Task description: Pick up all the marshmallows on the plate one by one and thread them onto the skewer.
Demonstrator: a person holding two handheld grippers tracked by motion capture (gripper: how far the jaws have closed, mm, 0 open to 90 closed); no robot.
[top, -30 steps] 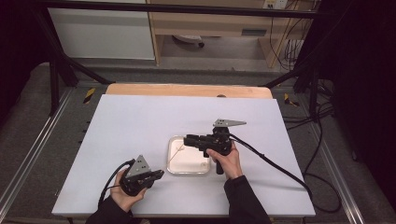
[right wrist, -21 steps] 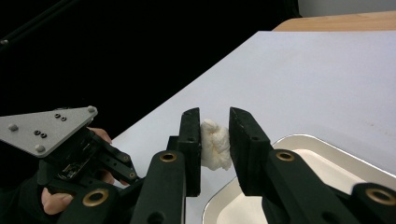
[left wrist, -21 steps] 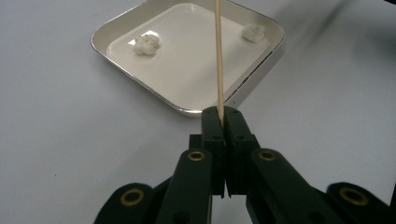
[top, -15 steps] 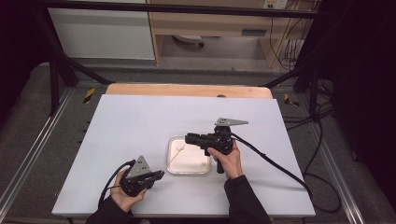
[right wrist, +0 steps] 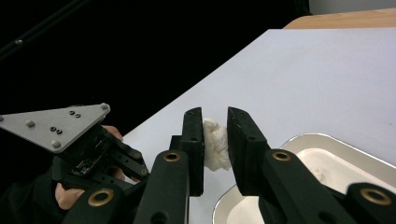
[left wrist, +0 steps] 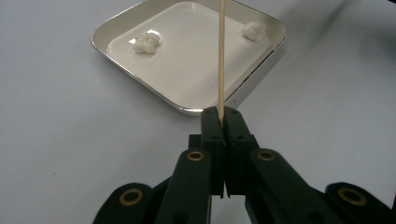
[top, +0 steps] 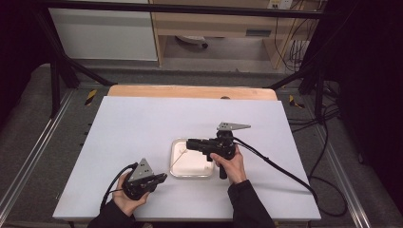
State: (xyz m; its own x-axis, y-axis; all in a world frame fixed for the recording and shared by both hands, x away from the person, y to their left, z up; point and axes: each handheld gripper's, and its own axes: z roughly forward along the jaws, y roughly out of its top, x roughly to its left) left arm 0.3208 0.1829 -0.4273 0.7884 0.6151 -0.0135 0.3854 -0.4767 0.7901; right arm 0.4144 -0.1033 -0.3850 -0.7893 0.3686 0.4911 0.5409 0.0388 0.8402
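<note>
My left gripper (left wrist: 223, 116) is shut on a thin wooden skewer (left wrist: 221, 56) that points out over a shallow metal tray (left wrist: 100, 35). Two white fluffy lumps (left wrist: 146, 41) lie in that tray. In the high view the left gripper (top: 163, 177) rests near the table's front edge, and the skewer (top: 177, 162) slants up to the right. My right gripper (top: 190, 143) hovers over the tray's far left corner. Its jaws have just been closing and now press on a white lump (right wrist: 216, 149) held between them (right wrist: 215, 123).
The tray (top: 172, 164) sits at the middle of a white tabletop (top: 142, 128) with a wooden strip along its far edge. Cables trail from both grippers toward the front and right. Dark frame rails flank the table.
</note>
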